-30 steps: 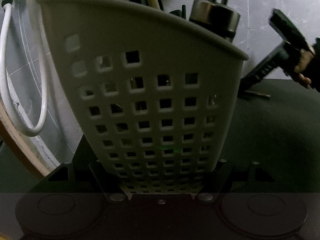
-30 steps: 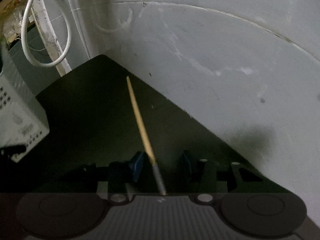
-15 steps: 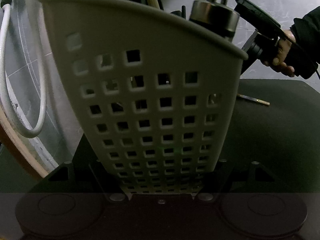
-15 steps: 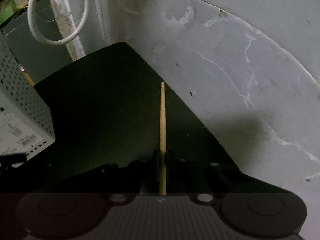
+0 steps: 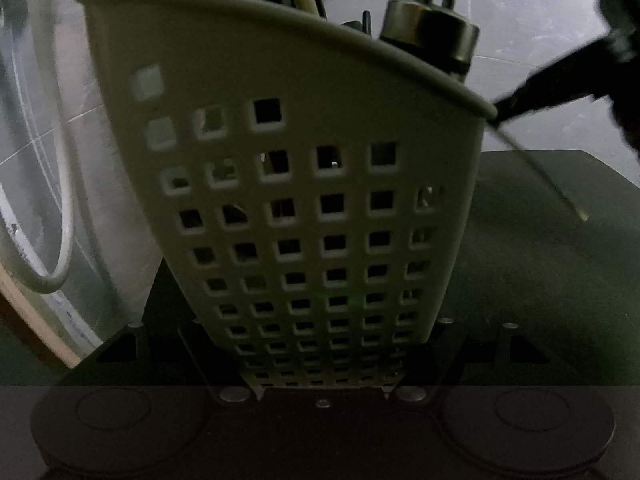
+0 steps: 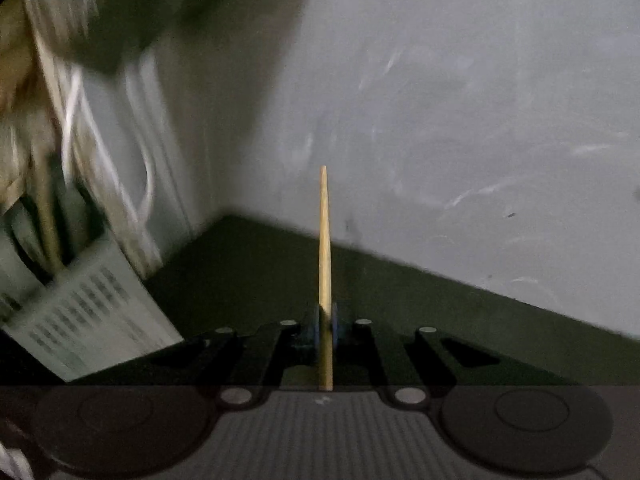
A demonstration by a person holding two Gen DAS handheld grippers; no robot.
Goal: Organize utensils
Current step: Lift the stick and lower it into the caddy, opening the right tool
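Note:
My left gripper (image 5: 322,364) is shut on the base of a pale perforated utensil basket (image 5: 304,184) that fills the left wrist view and holds several utensils, among them a round metal piece (image 5: 432,40). My right gripper (image 6: 325,324) is shut on a thin wooden chopstick (image 6: 324,240) that points straight ahead, lifted off the dark table (image 6: 248,264). From the left wrist view the right gripper (image 5: 532,98) shows blurred beside the basket rim, with the chopstick (image 5: 548,184) slanting down to the right. The basket (image 6: 84,312) sits at the left of the right wrist view.
A grey scuffed wall (image 6: 460,120) stands behind the dark table. A white cable loop (image 5: 60,200) hangs on the wall left of the basket. The dark table (image 5: 560,280) extends to the right of the basket.
My right gripper closed on the chopstick, lifted it off the table and swung it up toward the basket rim. The left gripper and basket stayed put.

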